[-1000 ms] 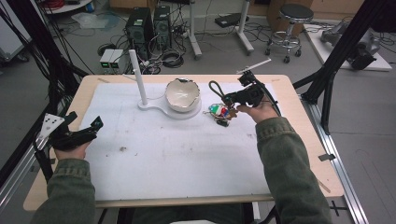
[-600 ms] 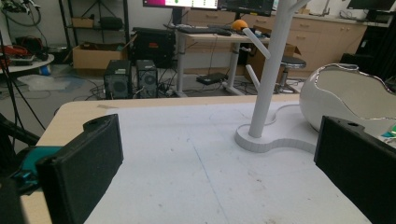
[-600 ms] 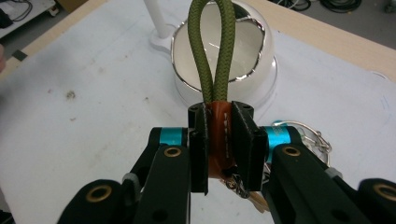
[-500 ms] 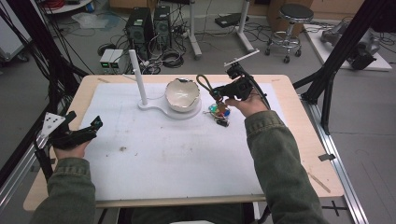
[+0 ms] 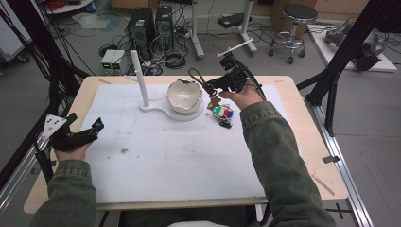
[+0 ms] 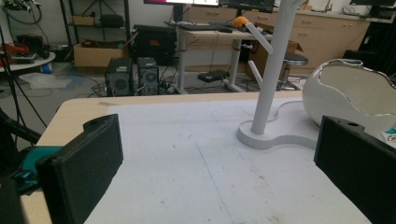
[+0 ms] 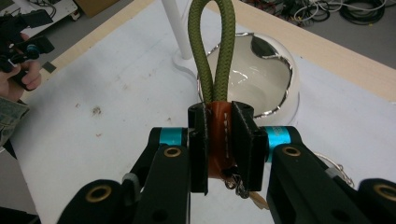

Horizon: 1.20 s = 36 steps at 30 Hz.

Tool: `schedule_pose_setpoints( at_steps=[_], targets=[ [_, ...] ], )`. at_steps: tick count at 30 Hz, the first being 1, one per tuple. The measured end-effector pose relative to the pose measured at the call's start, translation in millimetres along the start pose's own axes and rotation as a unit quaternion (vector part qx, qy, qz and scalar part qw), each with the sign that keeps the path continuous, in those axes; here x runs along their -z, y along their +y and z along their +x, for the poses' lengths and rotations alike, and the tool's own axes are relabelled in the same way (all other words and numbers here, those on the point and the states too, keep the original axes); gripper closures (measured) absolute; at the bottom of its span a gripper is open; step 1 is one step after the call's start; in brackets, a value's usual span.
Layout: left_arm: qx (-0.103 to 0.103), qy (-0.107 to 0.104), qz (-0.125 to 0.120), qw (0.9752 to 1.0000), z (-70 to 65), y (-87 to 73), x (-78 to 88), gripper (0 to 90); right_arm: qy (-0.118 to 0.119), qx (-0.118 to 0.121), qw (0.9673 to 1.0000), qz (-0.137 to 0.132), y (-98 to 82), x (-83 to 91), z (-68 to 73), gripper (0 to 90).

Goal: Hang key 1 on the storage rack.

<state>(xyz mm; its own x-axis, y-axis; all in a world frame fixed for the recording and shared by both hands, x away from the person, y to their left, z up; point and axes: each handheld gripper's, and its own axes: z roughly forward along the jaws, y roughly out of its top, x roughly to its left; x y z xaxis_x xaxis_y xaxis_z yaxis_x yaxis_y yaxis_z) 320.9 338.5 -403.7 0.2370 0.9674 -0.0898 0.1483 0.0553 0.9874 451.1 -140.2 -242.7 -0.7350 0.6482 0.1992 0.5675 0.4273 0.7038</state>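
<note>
I have the keychain (image 7: 219, 135) pinched by its orange leather tab between the jaws of my right gripper (image 5: 215, 86), pressed firmly on both faces of the tab. It is lifted off the counter (image 5: 302, 142), hanging in the air just right of the egg-shaped white bowl (image 5: 184, 96), with its keys and coloured charms (image 5: 222, 113) dangling below, their lowest part at or just above the white mat (image 5: 189, 161); I cannot tell which.

My judgement of progress: the pick-up is done, and the hanging is still to come. The likely goal is the white peg stand (image 5: 140, 78), whose post rises from the base it shares with the bowl. None of its pegs carries anything yet, so I still have to carry the loop across the bowl and slip it over a peg.

The olive rope loop (image 7: 212, 51) points straight out ahead of my right jaws, away from me and toward the stand and bowl. The keychain's long axis runs from that loop through the leather tab and on down to the keys, so it bends at my grip: loop forward, keys hanging down.

My left gripper (image 5: 78, 137) rests at the near left edge of the counter, well apart from everything, jaws spread wide and holding nothing.
</note>
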Motion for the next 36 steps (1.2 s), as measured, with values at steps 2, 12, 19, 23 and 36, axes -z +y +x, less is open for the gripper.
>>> schedule_pose_setpoints(
  at_steps=[2,12,19,23,36],
  targets=[
    [0.001,-0.001,0.0,1.0,-0.2,-0.1,0.2,1.8,0.006,0.0,1.0,-0.003,3.0,-2.4,0.6,77.3],
    [0.005,0.002,-0.005,1.0,2.0,0.2,7.4,1.7,0.028,0.008,0.9996,0.004,12.3,-20.7,11.3,77.3],
    [0.004,0.0,-0.004,1.0,1.7,0.0,6.8,1.7,0.043,0.015,0.9989,0.011,29.3,-35.9,21.5,77.2],
    [0.002,-0.005,-0.005,1.0,1.2,-0.5,5.9,1.7,0.054,0.024,0.9982,0.015,38.3,-42.6,29.9,77.2],
    [0.002,-0.007,-0.005,1.0,1.3,-0.7,5.7,1.7,0.072,0.026,0.9969,0.014,62.0,-54.0,44.5,77.2]
  ],
)
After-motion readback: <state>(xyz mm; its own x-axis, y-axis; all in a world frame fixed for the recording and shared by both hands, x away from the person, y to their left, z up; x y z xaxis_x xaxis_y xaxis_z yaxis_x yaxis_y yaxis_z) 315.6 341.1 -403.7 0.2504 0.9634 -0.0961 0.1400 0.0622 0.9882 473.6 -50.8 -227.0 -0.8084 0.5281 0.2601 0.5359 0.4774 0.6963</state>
